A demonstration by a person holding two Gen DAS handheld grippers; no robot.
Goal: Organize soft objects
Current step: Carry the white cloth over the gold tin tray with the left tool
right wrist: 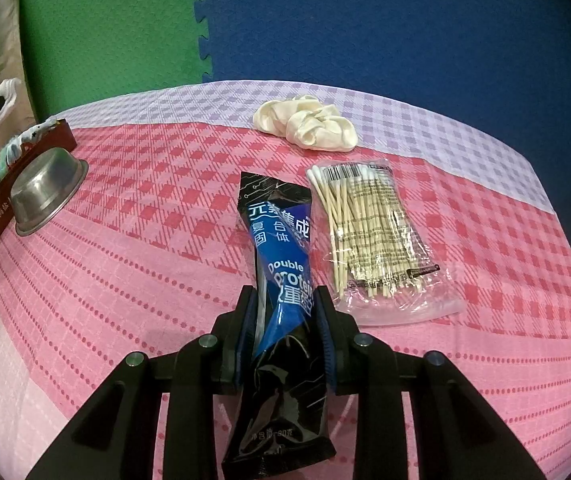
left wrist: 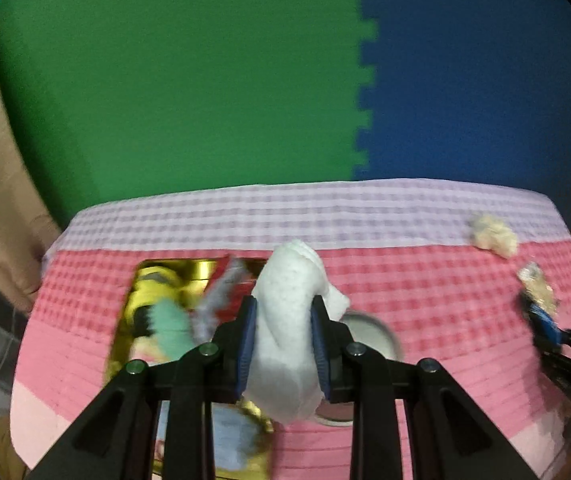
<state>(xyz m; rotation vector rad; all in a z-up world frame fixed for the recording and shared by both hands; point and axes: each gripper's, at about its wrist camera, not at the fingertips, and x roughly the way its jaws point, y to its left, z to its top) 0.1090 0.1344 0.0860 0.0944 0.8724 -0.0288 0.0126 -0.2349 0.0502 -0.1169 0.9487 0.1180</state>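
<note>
White cloth in left claw; swabs apparently right-view only.

**Count of things on the checked cloth**

One white soft cloth in view; one cream scrunchie; one blue-and-black protein packet; one clear bag of cotton swabs, its sticks too many to count; one steel bowl; one gold-lined box, holding several soft items, blurred beyond counting.

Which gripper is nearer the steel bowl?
Left. The left gripper hangs just over the bowl; the right gripper sits far across the cloth from it.
</note>
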